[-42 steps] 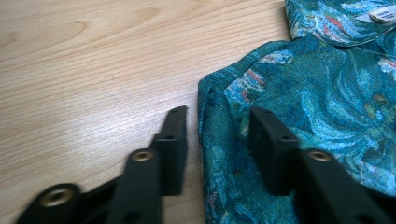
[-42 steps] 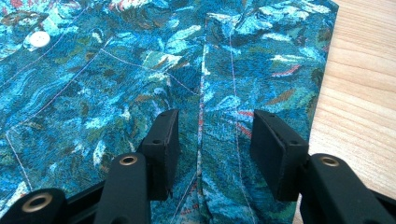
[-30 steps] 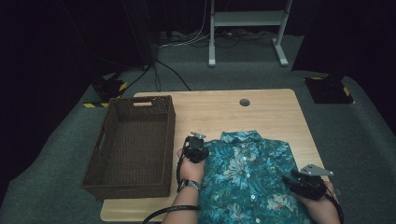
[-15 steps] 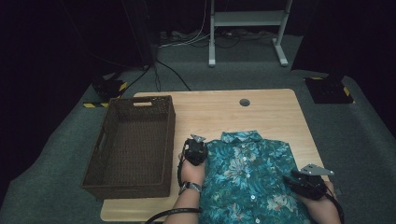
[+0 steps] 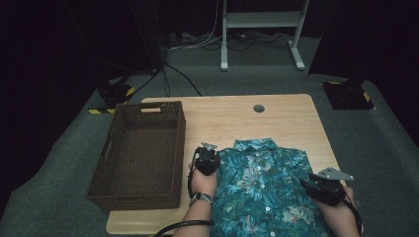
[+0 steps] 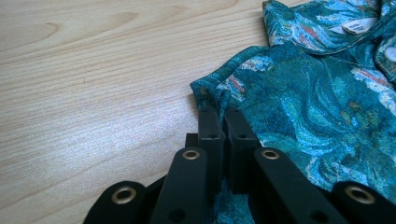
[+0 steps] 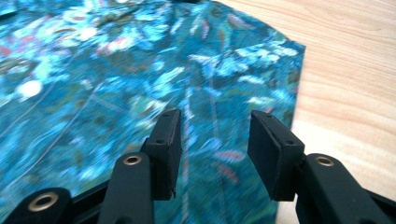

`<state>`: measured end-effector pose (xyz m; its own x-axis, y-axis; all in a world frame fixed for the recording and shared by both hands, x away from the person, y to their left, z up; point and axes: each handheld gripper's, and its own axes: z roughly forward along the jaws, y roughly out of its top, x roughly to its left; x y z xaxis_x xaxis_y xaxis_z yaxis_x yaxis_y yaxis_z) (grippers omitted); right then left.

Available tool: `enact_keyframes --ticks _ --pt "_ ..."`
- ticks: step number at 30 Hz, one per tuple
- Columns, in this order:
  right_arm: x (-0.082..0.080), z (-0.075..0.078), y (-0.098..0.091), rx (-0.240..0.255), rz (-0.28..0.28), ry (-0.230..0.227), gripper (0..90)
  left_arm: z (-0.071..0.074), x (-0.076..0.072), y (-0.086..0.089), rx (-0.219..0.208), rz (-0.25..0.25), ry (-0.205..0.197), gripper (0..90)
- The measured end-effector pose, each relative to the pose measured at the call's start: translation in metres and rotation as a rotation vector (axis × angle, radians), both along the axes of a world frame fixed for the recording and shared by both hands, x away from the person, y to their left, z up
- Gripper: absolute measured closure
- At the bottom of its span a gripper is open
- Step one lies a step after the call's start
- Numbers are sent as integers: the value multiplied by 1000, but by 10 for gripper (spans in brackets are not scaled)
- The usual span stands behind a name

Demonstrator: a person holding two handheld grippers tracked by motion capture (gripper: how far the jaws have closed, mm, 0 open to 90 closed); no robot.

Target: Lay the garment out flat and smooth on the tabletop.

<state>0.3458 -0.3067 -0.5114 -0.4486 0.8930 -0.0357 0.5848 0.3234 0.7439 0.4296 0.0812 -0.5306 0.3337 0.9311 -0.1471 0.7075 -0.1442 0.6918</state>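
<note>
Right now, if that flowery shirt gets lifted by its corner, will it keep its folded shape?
Probably not. The shirt looks thin and soft; its edge puckers where the left gripper pinches it. It would likely droop and unfold, and seems light.

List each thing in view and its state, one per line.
Shirt: folded, buttoned, flat on table.
Basket: empty, upright, left of shirt.
Left gripper: shut on shirt's edge.
Right gripper: open, jaws over shirt near its edge.

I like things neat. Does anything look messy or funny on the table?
Mostly neat. The shirt lies flat and buttoned, but its corner is bunched up where the left gripper pinches it. The basket sits straight beside it.
</note>
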Motion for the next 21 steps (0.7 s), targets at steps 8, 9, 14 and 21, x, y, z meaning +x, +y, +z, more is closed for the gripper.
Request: enact_keyframes --ticks 8,9,14,21 --pt "45 4 -14 18 -75 33 552 0 1 3 -31 6 17 867" --pt "50 4 -15 22 -84 37 555 0 2 3 -29 2 20 867" --pt "78 -1 -18 34 -120 81 551 1 3 4 -36 2 32 867" --pt "98 -5 -19 53 -138 117 545 1 4 5 -45 -2 41 866"
